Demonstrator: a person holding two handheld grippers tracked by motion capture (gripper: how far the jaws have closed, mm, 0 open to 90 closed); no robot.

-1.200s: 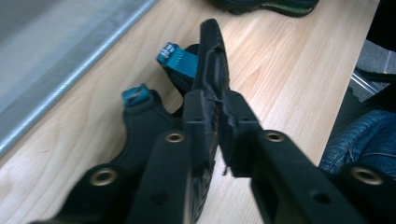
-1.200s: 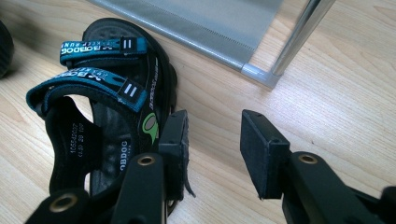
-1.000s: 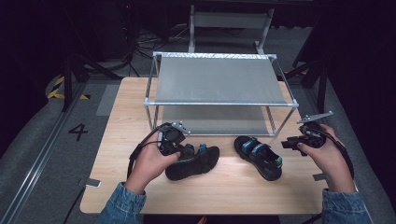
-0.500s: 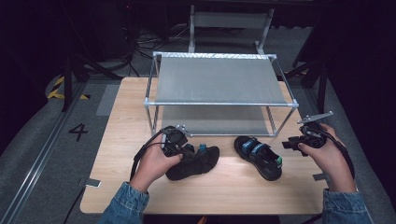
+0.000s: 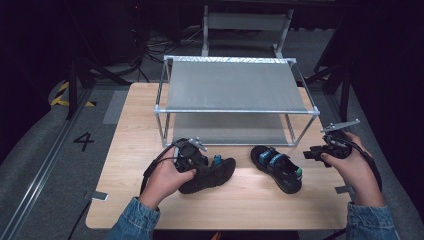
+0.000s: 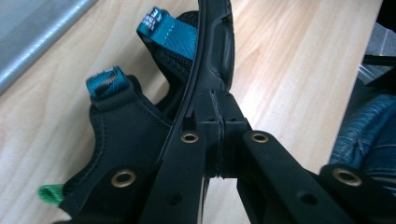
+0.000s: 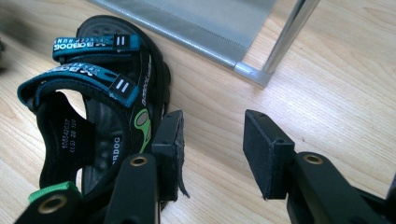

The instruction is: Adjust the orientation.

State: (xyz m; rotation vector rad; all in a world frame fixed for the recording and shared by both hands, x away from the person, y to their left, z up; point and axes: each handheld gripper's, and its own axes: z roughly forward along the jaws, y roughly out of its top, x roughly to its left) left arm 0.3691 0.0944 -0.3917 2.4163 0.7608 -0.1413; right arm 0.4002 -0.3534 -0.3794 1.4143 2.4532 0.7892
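Two black sandals with teal straps lie on the wooden table (image 5: 250,205) in front of a metal rack (image 5: 235,111). My left gripper (image 5: 194,159) (image 6: 217,119) is shut on the sole edge of the left sandal (image 5: 212,175) (image 6: 121,112), which is tipped on its side. The right sandal (image 5: 278,168) (image 7: 93,107) rests flat, straps up. Just to the right of that sandal's heel, my right gripper (image 5: 315,152) (image 7: 215,140) is open, its left pad (image 7: 170,133) close beside the sole and bare table between the jaws.
The two-shelf rack has grey mesh shelves; its front right leg (image 7: 285,32) stands just beyond my right gripper. The lower shelf (image 5: 230,129) sits close behind both sandals. Bare tabletop lies in front of the sandals and at the left (image 5: 135,130).
My left gripper and the sandal it grips have shifted slightly to the right. The right gripper and right sandal have stayed put.
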